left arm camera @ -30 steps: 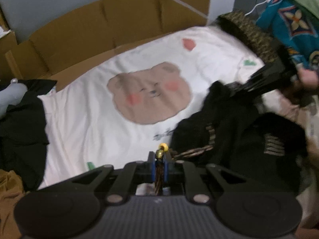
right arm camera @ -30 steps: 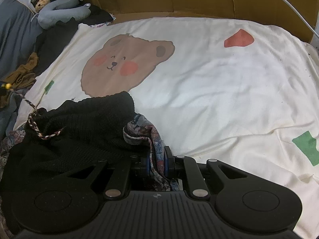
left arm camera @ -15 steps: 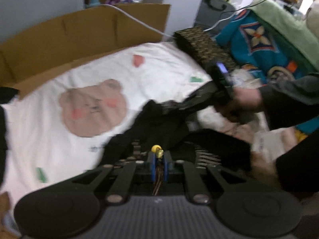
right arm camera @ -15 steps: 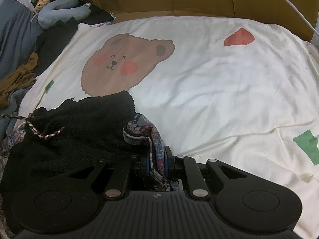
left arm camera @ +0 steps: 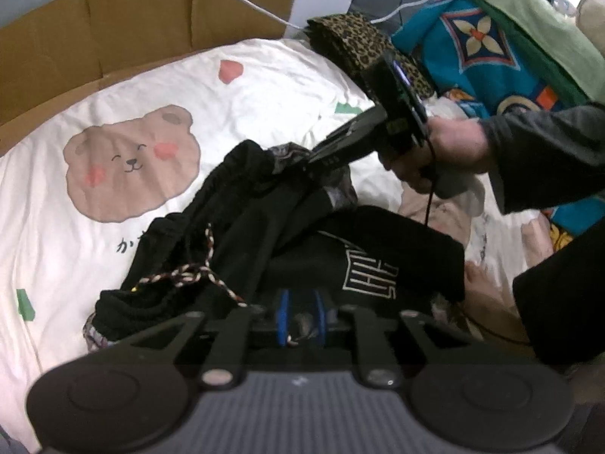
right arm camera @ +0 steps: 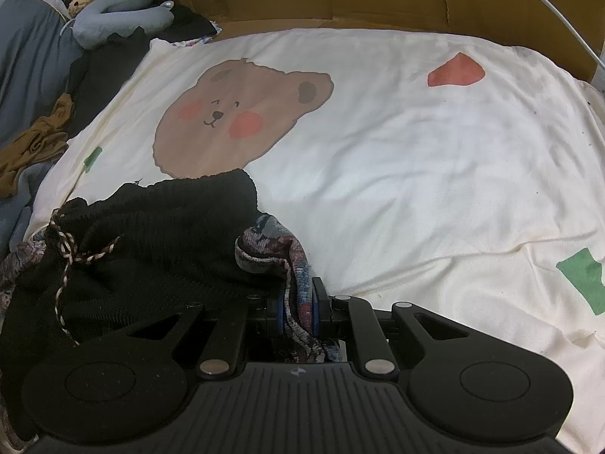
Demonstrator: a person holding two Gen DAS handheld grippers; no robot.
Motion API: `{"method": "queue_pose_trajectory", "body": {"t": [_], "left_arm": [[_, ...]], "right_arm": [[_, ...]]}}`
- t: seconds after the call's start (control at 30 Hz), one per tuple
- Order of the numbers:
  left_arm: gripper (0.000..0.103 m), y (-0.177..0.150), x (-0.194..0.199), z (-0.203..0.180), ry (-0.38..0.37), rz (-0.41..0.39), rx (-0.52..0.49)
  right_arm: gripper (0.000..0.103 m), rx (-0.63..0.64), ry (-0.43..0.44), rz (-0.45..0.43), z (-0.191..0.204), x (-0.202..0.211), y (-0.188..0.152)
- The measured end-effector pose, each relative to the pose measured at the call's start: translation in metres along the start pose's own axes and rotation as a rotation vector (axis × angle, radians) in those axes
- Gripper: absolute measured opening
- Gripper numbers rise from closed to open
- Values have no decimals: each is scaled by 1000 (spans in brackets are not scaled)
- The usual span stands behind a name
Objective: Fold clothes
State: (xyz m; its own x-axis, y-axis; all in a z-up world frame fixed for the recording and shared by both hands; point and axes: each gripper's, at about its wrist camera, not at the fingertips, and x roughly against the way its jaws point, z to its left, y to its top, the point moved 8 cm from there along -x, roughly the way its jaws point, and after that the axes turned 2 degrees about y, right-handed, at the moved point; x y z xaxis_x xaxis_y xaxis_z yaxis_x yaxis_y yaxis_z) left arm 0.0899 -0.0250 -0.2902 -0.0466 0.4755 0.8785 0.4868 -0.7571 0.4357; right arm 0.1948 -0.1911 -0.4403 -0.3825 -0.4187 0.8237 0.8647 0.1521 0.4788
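Black knit garment [left arm camera: 234,227] lies bunched on the cream bear-print sheet [right arm camera: 416,159] of the bed, below the bear's face, its braided drawstring [left arm camera: 189,274] trailing over the folds. The right hand-held gripper [right arm camera: 297,304] is clamped almost closed on a patterned grey and maroon edge [right arm camera: 272,249] of the garment, fabric pinched between its blue pads. The left hand-held gripper [left arm camera: 300,321] sits low over the near side of the heap; its jaws are opening, with a fold of cloth and a bit of cord between the pads, which no longer press on it. A leopard-print cloth [left arm camera: 363,45] lies at the bed's far corner.
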Motion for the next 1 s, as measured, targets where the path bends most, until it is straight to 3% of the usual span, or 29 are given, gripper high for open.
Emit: {"method": "queue_pose_trajectory", "body": {"t": [0.2,0.37,0.43,0.57,0.73,0.87,1.0], "left_arm": [[21,-2,-4,30,115,16,16],[22,-2,-17,56,156,24,64],[28,-2,-24,68,160,17,112],[47,-6,-40,90,144,34,243],[52,-7,-51,112,89,18,440],[52,-9,-60,121,69,28,526],[52,-15,-67,131,38,25,680]], "right_arm": [[11,0,0,-2,0,-1,0],[12,10,0,-3,1,-1,-1],[11,19,-3,-1,2,-1,-1],[11,24,-1,1,2,1,-1],[11,31,0,6,3,0,-2],[11,33,3,10,2,-1,-2],[12,35,5,9,2,0,-2]]}}
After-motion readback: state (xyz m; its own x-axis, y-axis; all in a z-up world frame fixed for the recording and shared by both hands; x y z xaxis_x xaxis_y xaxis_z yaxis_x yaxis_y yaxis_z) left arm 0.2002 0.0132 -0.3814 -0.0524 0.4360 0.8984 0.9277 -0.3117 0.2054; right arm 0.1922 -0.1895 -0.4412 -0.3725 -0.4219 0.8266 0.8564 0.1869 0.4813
